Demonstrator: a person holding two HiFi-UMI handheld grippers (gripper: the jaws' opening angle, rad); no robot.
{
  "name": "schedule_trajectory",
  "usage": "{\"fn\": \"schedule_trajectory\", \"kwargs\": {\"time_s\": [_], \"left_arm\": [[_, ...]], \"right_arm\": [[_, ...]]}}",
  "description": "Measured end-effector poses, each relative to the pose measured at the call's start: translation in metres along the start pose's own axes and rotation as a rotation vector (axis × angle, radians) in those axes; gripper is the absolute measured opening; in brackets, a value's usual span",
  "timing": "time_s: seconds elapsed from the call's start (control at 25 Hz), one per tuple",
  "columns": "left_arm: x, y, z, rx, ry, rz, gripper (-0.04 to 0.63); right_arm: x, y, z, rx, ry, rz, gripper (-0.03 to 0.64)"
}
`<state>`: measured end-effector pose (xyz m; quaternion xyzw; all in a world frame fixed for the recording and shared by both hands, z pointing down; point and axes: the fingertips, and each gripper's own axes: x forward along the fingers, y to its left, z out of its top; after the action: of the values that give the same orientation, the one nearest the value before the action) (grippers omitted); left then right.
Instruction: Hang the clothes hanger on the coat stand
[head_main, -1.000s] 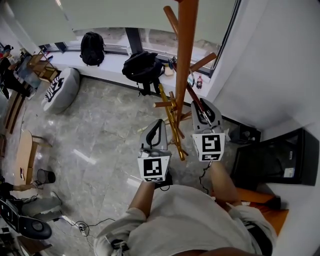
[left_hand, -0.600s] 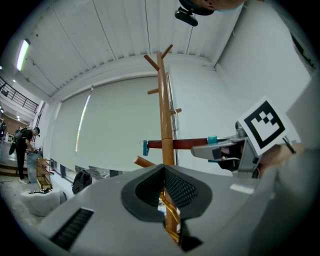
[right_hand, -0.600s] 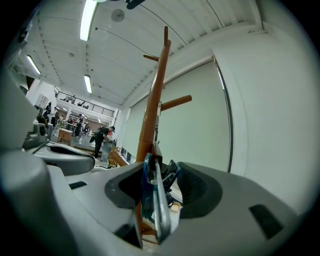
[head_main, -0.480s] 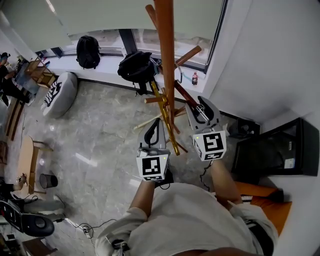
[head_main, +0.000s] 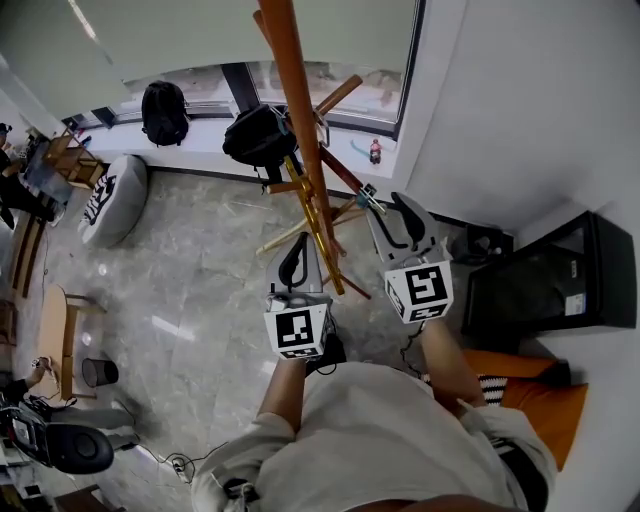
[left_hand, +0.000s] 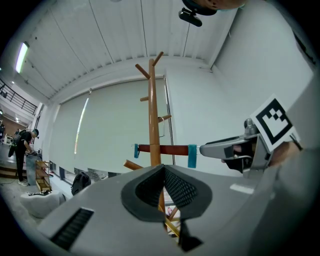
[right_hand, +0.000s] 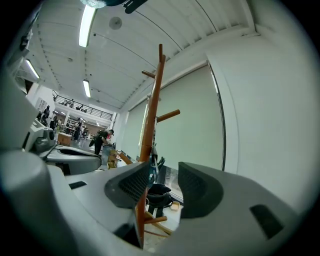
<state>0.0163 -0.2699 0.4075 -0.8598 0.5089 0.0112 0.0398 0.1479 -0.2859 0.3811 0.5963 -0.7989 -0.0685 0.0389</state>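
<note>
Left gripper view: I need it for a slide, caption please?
Red-brown hanger with teal clips level across the wooden coat stand, beyond the shut left claw.

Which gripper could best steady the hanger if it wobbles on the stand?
Right, probably. The right gripper has its tip just beside one end of the hanger, and its jaws are opening with nothing between them. The left gripper is shut and sits farther back.

All views toward coat stand (head_main: 299, 120)
</note>
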Motion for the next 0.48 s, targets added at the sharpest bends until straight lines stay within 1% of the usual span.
{"fn": "schedule_trajectory", "kwargs": {"time_s": [0.32,0.36,0.48], "left_arm": [[-0.022,-0.026,-0.005,0.003,0.016,-0.015,0.008],[-0.027,-0.027,-0.006,0.007,0.021,-0.013,0.008],[-0.043,-0.029,-0.010,0.008,0.043,0.006,0.008]], "right_arm": [[-0.049,-0.004,-0.011,-0.007,0.008,-0.017,0.160],[-0.057,-0.005,-0.013,-0.005,0.007,-0.024,0.151],[-0.079,-0.009,-0.016,0.000,-0.004,-0.049,0.065]]}}
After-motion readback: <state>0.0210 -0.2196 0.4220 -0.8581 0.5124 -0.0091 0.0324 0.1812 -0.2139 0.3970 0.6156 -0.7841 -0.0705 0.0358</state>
